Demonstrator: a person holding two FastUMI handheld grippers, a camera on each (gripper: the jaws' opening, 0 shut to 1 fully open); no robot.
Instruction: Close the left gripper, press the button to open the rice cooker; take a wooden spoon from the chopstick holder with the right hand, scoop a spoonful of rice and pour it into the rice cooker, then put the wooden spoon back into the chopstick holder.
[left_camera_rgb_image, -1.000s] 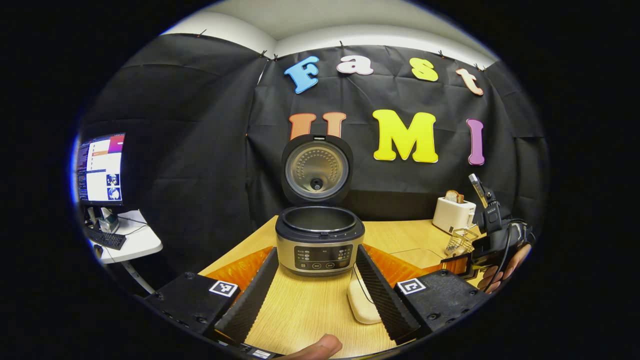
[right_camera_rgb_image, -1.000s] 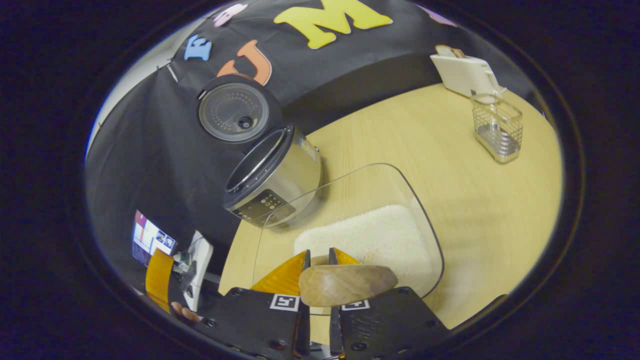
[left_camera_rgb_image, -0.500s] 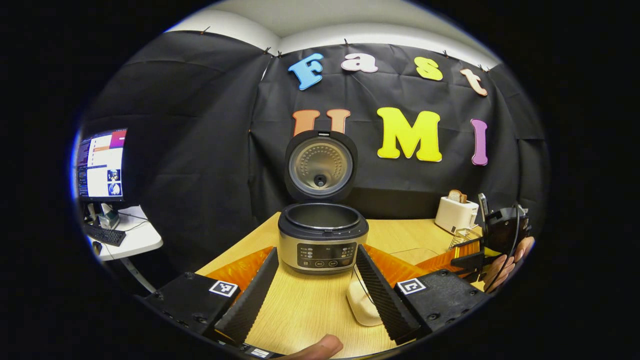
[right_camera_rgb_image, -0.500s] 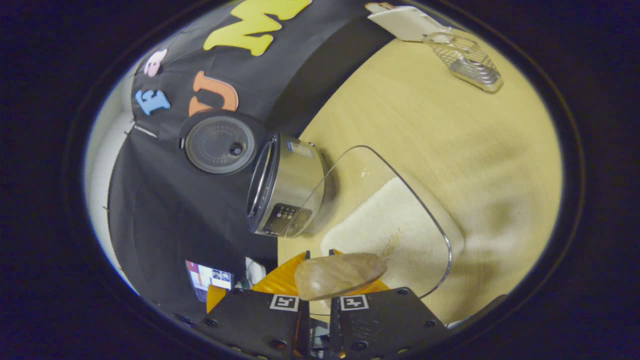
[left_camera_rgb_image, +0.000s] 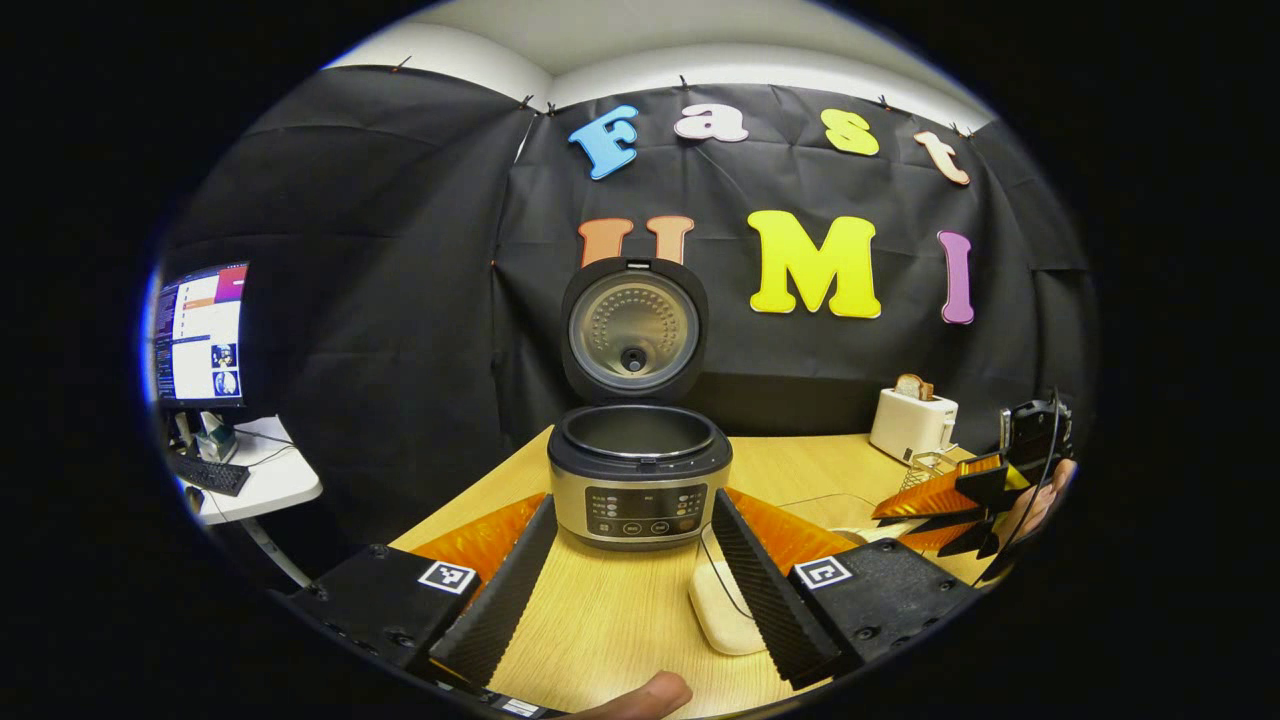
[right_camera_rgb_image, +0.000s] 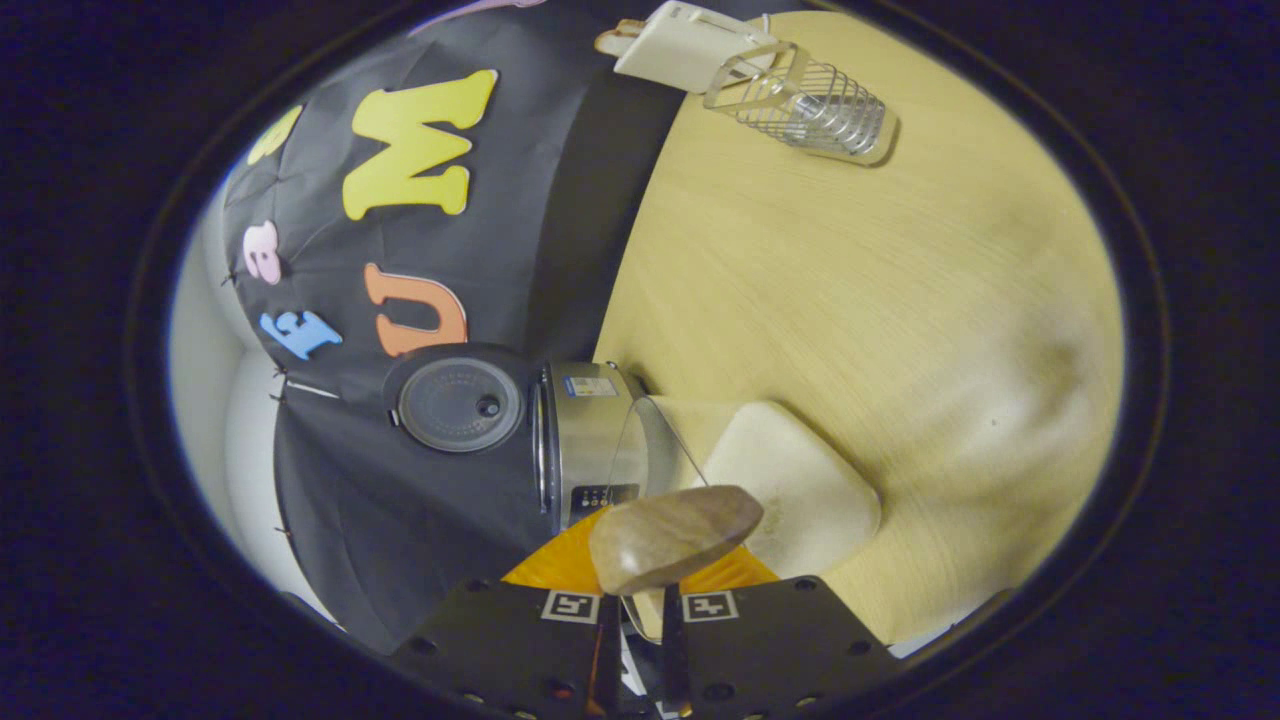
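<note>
The rice cooker (left_camera_rgb_image: 640, 480) stands in front of me on the wooden table, its lid (left_camera_rgb_image: 633, 330) raised and the pot open. My left gripper (left_camera_rgb_image: 635, 590) is open, its fingers spread to either side of the cooker's front. A clear tray of white rice (left_camera_rgb_image: 718, 605) lies just right of the cooker. At the far right a hand holds my right gripper (left_camera_rgb_image: 905, 520), tilted over that tray. In the right gripper view, which is rolled hard sideways, my right gripper (right_camera_rgb_image: 637, 600) is shut on the wooden spoon (right_camera_rgb_image: 675, 535). Its bowl hangs above the rice tray (right_camera_rgb_image: 795, 490), beside the cooker (right_camera_rgb_image: 590, 455). I see no rice on the spoon.
The wire chopstick holder (right_camera_rgb_image: 810, 100) stands far across the table next to a white toaster (right_camera_rgb_image: 680, 45); both also sit at the back right, holder (left_camera_rgb_image: 925, 465) and toaster (left_camera_rgb_image: 912, 420). A monitor (left_camera_rgb_image: 200, 335) on a side table is off to the left.
My right gripper has rolled further sideways with the spoon and drawn back from the rice. In the left gripper view it has sunk lower. My left gripper has barely moved.
</note>
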